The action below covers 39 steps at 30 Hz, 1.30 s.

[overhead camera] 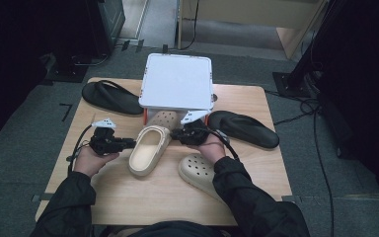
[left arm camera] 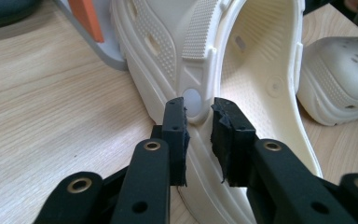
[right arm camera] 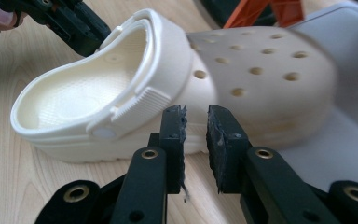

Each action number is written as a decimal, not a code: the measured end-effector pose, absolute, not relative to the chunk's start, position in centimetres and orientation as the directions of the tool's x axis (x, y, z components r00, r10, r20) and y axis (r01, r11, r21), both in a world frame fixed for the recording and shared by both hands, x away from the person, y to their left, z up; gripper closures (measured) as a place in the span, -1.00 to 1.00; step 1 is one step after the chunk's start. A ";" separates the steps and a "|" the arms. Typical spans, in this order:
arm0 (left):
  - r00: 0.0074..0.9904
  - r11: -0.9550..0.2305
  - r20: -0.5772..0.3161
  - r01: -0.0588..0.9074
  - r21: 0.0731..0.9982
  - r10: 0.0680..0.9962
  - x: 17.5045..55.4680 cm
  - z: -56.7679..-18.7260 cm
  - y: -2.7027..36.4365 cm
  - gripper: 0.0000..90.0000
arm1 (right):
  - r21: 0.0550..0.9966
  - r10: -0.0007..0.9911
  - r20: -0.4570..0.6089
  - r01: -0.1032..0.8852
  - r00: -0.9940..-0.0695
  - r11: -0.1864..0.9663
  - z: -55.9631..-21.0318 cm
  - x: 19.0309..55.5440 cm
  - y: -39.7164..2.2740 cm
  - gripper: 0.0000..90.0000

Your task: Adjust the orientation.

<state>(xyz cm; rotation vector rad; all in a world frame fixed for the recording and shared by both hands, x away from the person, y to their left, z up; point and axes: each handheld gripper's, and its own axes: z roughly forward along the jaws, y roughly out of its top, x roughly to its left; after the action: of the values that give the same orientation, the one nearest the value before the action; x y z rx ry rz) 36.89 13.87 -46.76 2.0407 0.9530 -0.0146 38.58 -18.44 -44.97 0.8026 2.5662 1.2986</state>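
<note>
Left gripper (left arm camera: 199,108) and right gripper (right arm camera: 196,115) (both unclenched, grasping nothing) flank the clog (overhead camera: 149,149).

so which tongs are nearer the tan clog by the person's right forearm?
Right. The right tongs sit just above the tan clog; the left tongs are across the cream clog.

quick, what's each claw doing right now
Left claw: nearly closed at the side of the cream clog, gripping nothing.
Right claw: nearly closed beside the same clog, gripping nothing.

Wood table (overhead camera: 128,197) w/ clogs (overhead camera: 149,149), black flip-flops (overhead camera: 244,128) (white box (overhead camera: 177,81) too).
</note>
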 end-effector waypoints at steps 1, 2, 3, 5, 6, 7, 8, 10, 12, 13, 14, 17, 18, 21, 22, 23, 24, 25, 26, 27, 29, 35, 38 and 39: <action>0.710 -0.338 -0.341 0.630 0.700 0.616 36.9 -46.8 13.8 0.69 | 0.778 0.525 0.106 0.400 -0.844 0.485 -45.2 38.7 -18.1 0.71; 0.709 -0.333 -0.345 0.631 0.701 0.615 36.9 -46.9 13.7 0.71 | 0.776 0.524 0.105 0.399 -0.846 0.489 -45.3 38.8 -17.9 0.73; 0.708 -0.331 -0.349 0.632 0.701 0.614 36.9 -46.9 13.7 0.72 | 0.772 0.528 0.106 0.405 -0.842 0.490 -45.4 38.8 -17.8 0.74; 0.709 -0.329 -0.360 0.636 0.698 0.607 36.9 -46.9 13.5 0.73 | 0.765 0.535 0.096 0.406 -0.840 0.500 -45.5 39.0 -17.6 0.74; 0.711 -0.330 -0.364 0.636 0.697 0.601 36.9 -47.0 13.4 0.74 | 0.765 0.537 0.105 0.413 -0.837 0.494 -45.6 39.2 -17.7 0.74; 0.711 -0.327 -0.370 0.638 0.697 0.598 36.8 -47.0 13.3 0.74 | 0.766 0.540 0.104 0.413 -0.836 0.492 -45.6 39.2 -17.7 0.74; 0.716 -0.333 -0.373 0.637 0.695 0.590 36.8 -47.0 13.1 0.74 | 0.768 0.544 0.100 0.413 -0.833 0.490 -45.6 39.3 -17.7 0.74; 0.722 -0.337 -0.376 0.633 0.697 0.580 36.7 -47.1 12.6 0.74 | 0.768 0.559 0.088 0.413 -0.825 0.489 -45.5 39.4 -17.8 0.76; 0.727 -0.342 -0.369 0.628 0.699 0.579 36.8 -47.0 12.2 0.74 | 0.770 0.576 0.090 0.424 -0.812 0.478 -45.5 39.6 -17.9 0.77; 0.725 -0.339 -0.376 0.631 0.698 0.577 36.8 -47.1 12.1 0.73 | 0.771 0.581 0.087 0.424 -0.809 0.475 -45.5 39.7 -18.0 0.77; 0.723 -0.336 -0.383 0.635 0.696 0.574 36.8 -47.1 12.0 0.73 | 0.771 0.583 0.083 0.423 -0.808 0.476 -45.5 39.7 -18.0 0.77; 0.721 -0.327 -0.390 0.638 0.697 0.573 36.9 -47.2 11.8 0.72 | 0.774 0.590 0.073 0.418 -0.804 0.475 -45.4 39.7 -18.2 0.76; 0.724 -0.330 -0.379 0.630 0.703 0.576 36.9 -47.1 11.9 0.70 | 0.777 0.594 0.078 0.422 -0.801 0.467 -45.3 39.7 -18.3 0.76; 0.716 -0.305 -0.383 0.630 0.714 0.583 37.1 -46.8 12.3 0.66 | 0.786 0.605 0.093 0.432 -0.791 0.443 -44.6 39.5 -18.6 0.75; 0.716 -0.303 -0.379 0.627 0.717 0.586 37.2 -46.7 12.5 0.66 | 0.788 0.609 0.105 0.440 -0.786 0.431 -44.2 39.3 -18.7 0.75; 0.717 -0.300 -0.375 0.624 0.722 0.588 37.3 -46.5 12.6 0.66 | 0.793 0.608 0.111 0.439 -0.786 0.422 -43.9 39.2 -18.8 0.75; 0.716 -0.296 -0.375 0.623 0.724 0.588 37.4 -46.3 12.6 0.65 | 0.799 0.606 0.114 0.435 -0.787 0.415 -43.6 39.0 -18.9 0.75; 0.717 -0.292 -0.373 0.619 0.729 0.589 37.7 -46.0 12.7 0.64 | 0.801 0.606 0.119 0.437 -0.786 0.410 -43.3 38.7 -18.9 0.75; 0.718 -0.287 -0.376 0.618 0.732 0.587 37.8 -45.8 12.8 0.64 | 0.801 0.604 0.127 0.440 -0.787 0.405 -42.9 38.4 -19.0 0.75; 0.719 -0.284 -0.373 0.613 0.737 0.586 38.0 -45.4 12.8 0.62 | 0.801 0.604 0.135 0.445 -0.786 0.400 -42.7 38.2 -19.0 0.75; 0.715 -0.271 -0.387 0.619 0.737 0.582 38.5 -44.8 12.8 0.62 | 0.805 0.593 0.154 0.449 -0.790 0.389 -42.1 37.4 -18.9 0.75; 0.720 -0.278 -0.393 0.621 0.733 0.571 39.2 -43.7 12.7 0.62 | 0.822 0.560 0.145 0.414 -0.816 0.390 -41.8 35.5 -18.7 0.70; 0.727 -0.282 -0.381 0.610 0.740 0.571 39.4 -43.2 12.7 0.61 | 0.807 0.553 0.191 0.450 -0.811 0.382 -42.0 34.7 -18.7 0.70; 0.734 -0.283 -0.375 0.600 0.748 0.567 39.6 -42.8 12.7 0.60 | 0.805 0.550 0.194 0.452 -0.813 0.385 -42.0 34.5 -18.6 0.70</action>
<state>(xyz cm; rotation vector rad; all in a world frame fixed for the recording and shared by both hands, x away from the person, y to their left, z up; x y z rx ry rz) 39.58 12.69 -42.78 1.9576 0.8909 -0.0435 34.54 -18.65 -41.99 0.9169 2.5251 1.4159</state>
